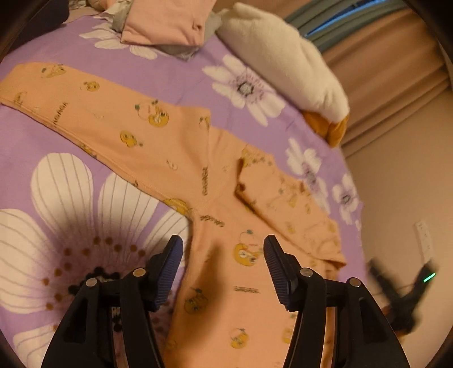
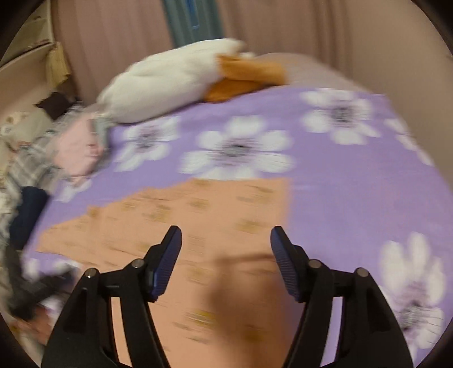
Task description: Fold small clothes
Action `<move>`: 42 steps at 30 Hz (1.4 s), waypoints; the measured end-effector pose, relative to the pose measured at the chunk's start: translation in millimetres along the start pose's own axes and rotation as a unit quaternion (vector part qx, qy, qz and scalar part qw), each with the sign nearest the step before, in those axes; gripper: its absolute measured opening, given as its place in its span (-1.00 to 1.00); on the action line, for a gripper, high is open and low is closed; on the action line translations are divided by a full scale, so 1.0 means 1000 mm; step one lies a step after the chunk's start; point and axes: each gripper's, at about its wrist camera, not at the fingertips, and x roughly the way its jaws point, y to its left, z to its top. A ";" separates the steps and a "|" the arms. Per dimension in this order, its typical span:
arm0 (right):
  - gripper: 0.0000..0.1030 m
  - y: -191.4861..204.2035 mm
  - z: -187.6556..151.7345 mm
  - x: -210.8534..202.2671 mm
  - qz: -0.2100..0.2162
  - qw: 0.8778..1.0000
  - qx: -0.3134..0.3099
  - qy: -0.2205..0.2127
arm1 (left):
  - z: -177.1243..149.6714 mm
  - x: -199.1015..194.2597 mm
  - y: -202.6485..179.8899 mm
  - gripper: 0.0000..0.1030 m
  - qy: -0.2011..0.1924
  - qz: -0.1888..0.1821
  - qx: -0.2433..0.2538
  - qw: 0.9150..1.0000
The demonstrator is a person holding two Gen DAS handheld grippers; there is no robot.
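A peach-orange small garment point(image 1: 158, 136) printed with yellow cartoon figures lies spread on the purple flowered bed sheet point(image 1: 175, 73). One long part of it runs to the upper left, and a shorter part is folded over at the right. My left gripper point(image 1: 223, 243) hovers over its near part, open, with nothing between the pads. In the right wrist view, which is blurred, the same garment point(image 2: 198, 226) lies flat under my right gripper point(image 2: 226, 232), open and holding nothing. That right gripper also shows as a dark blur point(image 1: 405, 294) at the bed's right edge.
A folded pink cloth point(image 1: 167, 22) rests on a grey one at the far side. A white plush toy with an orange part point(image 1: 283, 62) lies at the back right. Curtains point(image 1: 396, 70) and a wall bound the bed. More clothes point(image 2: 76, 147) are piled at the left.
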 end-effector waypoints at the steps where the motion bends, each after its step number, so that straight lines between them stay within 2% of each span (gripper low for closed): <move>1: 0.28 -0.007 -0.007 0.006 -0.016 1.000 -0.002 0.005 | 0.001 -0.005 0.000 0.13 -0.004 -0.016 -0.008 1.000; 3: 0.17 -0.018 -0.022 0.028 -0.018 0.999 -0.020 0.042 | 0.002 -0.010 -0.003 0.17 -0.012 -0.056 -0.022 0.998; 5: 0.05 -0.022 -0.029 0.050 -0.006 0.997 -0.020 0.076 | 0.002 -0.005 -0.007 0.25 -0.007 -0.078 -0.028 0.997; 7: 0.05 -0.024 -0.030 0.063 0.019 0.997 -0.005 0.076 | 0.006 0.011 -0.014 0.25 0.005 -0.087 -0.048 0.995; 9: 0.02 -0.022 -0.025 0.076 0.024 0.996 0.001 0.086 | 0.014 0.036 -0.022 0.25 0.038 -0.092 -0.065 0.993; 11: 0.02 -0.015 -0.017 0.082 0.018 0.996 -0.025 0.084 | 0.020 0.060 -0.029 0.25 0.072 -0.093 -0.076 0.990; 13: 0.02 -0.016 -0.013 0.084 0.012 0.997 -0.026 0.066 | 0.024 0.083 -0.043 0.25 0.086 -0.067 -0.063 0.992; 16: 0.02 -0.028 -0.010 0.096 0.011 0.997 -0.012 0.081 | 0.025 0.117 -0.058 0.25 0.105 -0.014 -0.049 0.993; 17: 0.02 -0.033 -0.011 0.097 0.020 0.996 0.000 0.084 | 0.023 0.133 -0.062 0.21 0.124 -0.002 -0.044 0.991; 18: 0.02 -0.037 -0.011 0.098 0.029 0.996 0.011 0.083 | 0.021 0.138 -0.063 0.16 0.123 0.009 -0.036 0.992; 20: -0.03 -0.043 -0.011 0.098 0.038 0.996 0.024 0.079 | 0.018 0.140 -0.074 -0.22 0.088 0.054 0.002 0.995; 21: -0.21 -0.044 -0.010 0.097 0.034 0.996 0.026 0.075 | 0.018 0.142 -0.082 -0.33 0.063 0.088 0.021 0.994; 22: -0.32 -0.045 -0.009 0.097 0.027 0.997 0.035 0.067 | 0.018 0.142 -0.084 -0.48 0.048 0.107 0.023 0.993; 23: -0.55 -0.049 -0.009 0.097 0.020 0.997 0.051 0.061 | 0.020 0.140 -0.084 -0.55 0.029 0.125 0.022 0.992; 26: -0.62 -0.066 -0.010 0.103 0.056 0.989 0.122 0.069 | 0.023 0.124 -0.081 -0.64 -0.019 0.164 0.043 0.985; 28: -0.65 -0.069 -0.012 0.102 0.066 0.986 0.131 0.073 | 0.026 0.114 -0.071 -0.64 -0.021 0.169 0.050 0.984; 29: -0.71 -0.068 -0.012 0.101 0.062 0.988 0.124 0.074 | 0.028 0.106 -0.063 -0.65 -0.031 0.188 0.047 0.981; 32: -0.69 -0.065 -0.014 0.100 0.058 0.988 0.123 0.075 | 0.036 0.088 -0.046 -0.67 -0.059 0.237 0.055 0.968; 33: -0.65 -0.064 -0.014 0.099 0.061 0.988 0.124 0.075 | 0.038 0.082 -0.037 -0.67 -0.056 0.235 0.050 0.969; 34: -0.62 -0.063 -0.014 0.097 0.066 0.987 0.122 0.078 | 0.038 0.078 -0.032 -0.67 -0.048 0.220 0.040 0.973; 35: -0.61 -0.064 -0.014 0.097 0.068 0.987 0.120 0.079 | 0.039 0.072 -0.025 -0.67 -0.034 0.183 0.024 0.982; 36: -0.56 -0.064 -0.014 0.095 0.076 0.987 0.116 0.082 | 0.039 0.067 -0.022 -0.67 -0.029 0.156 0.010 0.987; 38: -0.54 -0.066 -0.012 0.090 0.104 0.983 0.115 0.095 | 0.041 0.057 -0.027 -0.67 -0.038 0.124 -0.001 0.992; 40: -0.54 -0.067 -0.007 0.081 0.154 0.976 0.119 0.094 | 0.041 0.047 -0.052 -0.67 -0.058 0.102 0.034 0.992; 42: -0.54 -0.070 0.002 0.068 0.168 0.976 0.121 0.061 | 0.040 0.054 -0.080 -0.67 -0.047 0.076 0.082 0.993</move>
